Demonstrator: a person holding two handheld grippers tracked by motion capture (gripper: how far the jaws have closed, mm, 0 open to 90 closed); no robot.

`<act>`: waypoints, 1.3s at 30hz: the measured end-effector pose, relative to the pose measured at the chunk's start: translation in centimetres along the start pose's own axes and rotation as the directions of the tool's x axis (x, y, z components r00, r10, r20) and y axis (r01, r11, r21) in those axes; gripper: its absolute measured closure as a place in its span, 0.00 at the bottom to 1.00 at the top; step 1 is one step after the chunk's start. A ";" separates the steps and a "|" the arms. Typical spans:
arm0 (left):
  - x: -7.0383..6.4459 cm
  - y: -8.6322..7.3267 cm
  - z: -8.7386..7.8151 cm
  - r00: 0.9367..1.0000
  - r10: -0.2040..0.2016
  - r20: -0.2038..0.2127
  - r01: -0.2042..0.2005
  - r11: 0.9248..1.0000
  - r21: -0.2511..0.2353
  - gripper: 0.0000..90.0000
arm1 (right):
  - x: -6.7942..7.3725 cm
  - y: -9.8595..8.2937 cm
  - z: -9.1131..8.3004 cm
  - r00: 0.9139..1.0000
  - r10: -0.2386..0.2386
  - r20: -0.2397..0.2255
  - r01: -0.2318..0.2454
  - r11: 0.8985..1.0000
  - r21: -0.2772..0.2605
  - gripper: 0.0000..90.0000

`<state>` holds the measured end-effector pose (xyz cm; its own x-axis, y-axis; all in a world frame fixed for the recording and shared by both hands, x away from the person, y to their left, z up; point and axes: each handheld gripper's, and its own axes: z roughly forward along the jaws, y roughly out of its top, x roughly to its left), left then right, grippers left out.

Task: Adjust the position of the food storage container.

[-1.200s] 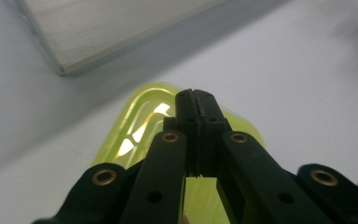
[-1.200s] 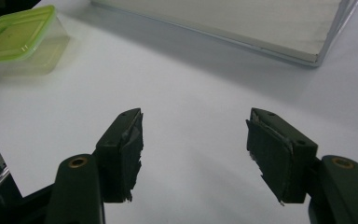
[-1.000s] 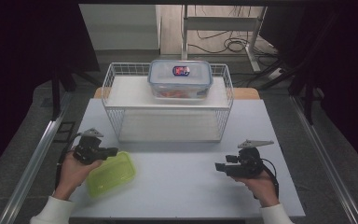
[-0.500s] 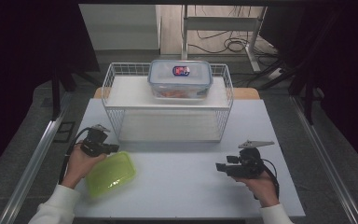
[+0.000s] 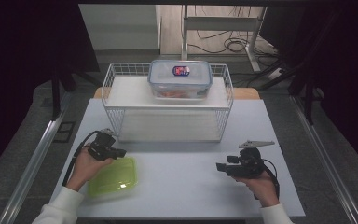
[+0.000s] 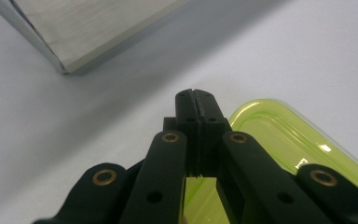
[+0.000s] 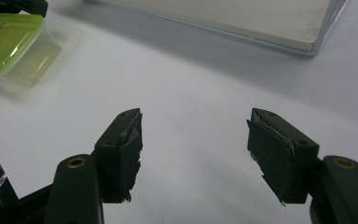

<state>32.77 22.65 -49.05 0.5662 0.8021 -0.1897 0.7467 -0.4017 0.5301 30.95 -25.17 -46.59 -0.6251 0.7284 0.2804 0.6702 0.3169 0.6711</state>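
**Q:** What are your tongs doing?

**A:** My left gripper (image 5: 120, 152) has its jaws pressed fully together, with no gap between the pads. They sit over the far left edge of a green lid (image 5: 113, 176). In the left gripper view the lid's (image 6: 279, 140) rim runs just beside and under the tips, but I cannot tell whether they pinch it or merely rest above it. My right gripper (image 5: 220, 167) is spread wide and holds nothing. It hovers over bare table (image 5: 177, 186) on the near right, well apart from the lid.

**Q:** Where is everything else?

**A:** The lid lies flat on the near left of the white table. Farther off stands a wire rack (image 5: 168, 100). On its top shelf sits a clear box (image 5: 180, 79) that already carries its own blue-rimmed lid, with something reddish inside. The right gripper view shows the green lid (image 7: 7, 42) at its far left corner.

**Q:** How far along is the work?

**A:** Early, I judge. The lid is not lifted and nothing has gone anywhere. A sure grip, the carry and the placing all remain.
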 end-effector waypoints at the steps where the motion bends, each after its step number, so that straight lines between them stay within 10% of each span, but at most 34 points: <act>1: 0.1 -0.1 -0.3 1.000 -0.005 0.001 0.005 1.000 -0.007 1.00 | 0.0 0.0 0.0 1.000 0.000 -0.001 0.000 1.000 0.002 0.39; 13: 2.5 -5.4 -7.9 0.990 -0.120 -0.069 0.114 0.989 -0.093 1.00 | 0.2 0.0 0.0 1.000 0.000 0.002 0.000 1.000 0.001 0.39; 25: 2.5 -11.1 -7.7 0.980 -0.176 -0.087 0.175 0.984 -0.020 0.99 | 0.3 -0.1 -0.1 1.000 0.002 0.000 -0.002 1.000 -0.003 0.39; 39: 1.7 -11.8 -5.8 0.987 -0.156 -0.047 0.159 0.986 0.055 0.99 | 0.4 -0.2 0.0 1.000 0.000 0.002 0.000 1.000 0.003 0.39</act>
<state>22.89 31.33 -50.91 0.4253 0.8751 -0.2311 0.8453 -0.2928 0.4470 30.62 -24.90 -46.61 -0.6243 0.7296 0.2790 0.6715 0.3188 0.6689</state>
